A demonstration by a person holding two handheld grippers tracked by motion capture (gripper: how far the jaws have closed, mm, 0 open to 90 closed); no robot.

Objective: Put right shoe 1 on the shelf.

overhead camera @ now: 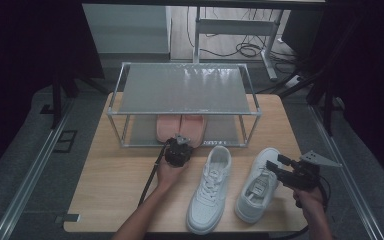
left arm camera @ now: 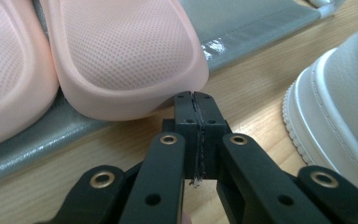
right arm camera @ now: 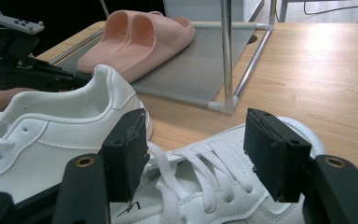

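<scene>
A pair of pink slippers [overhead camera: 181, 127] lies on the lower shelf of a metal shoe rack [overhead camera: 182, 90]. My left gripper [overhead camera: 181, 143] is shut with nothing between its jaws. Its tips [left arm camera: 196, 100] rest right at the rim of the nearer slipper [left arm camera: 121, 56]; whether they touch it I cannot tell. Two white sneakers stand on the table, the left one [overhead camera: 211, 187] and the right one [overhead camera: 257, 185]. My right gripper [overhead camera: 276, 166] hangs open over the right sneaker's laces [right arm camera: 214, 177], one jaw on each side.
The wooden table [overhead camera: 120, 175] has free room at its front left. The rack's top shelf [overhead camera: 180, 87] is bare. A rack post [right arm camera: 227, 51] stands just beyond the right sneaker. Cables lie on the floor [overhead camera: 245, 50] behind the table.
</scene>
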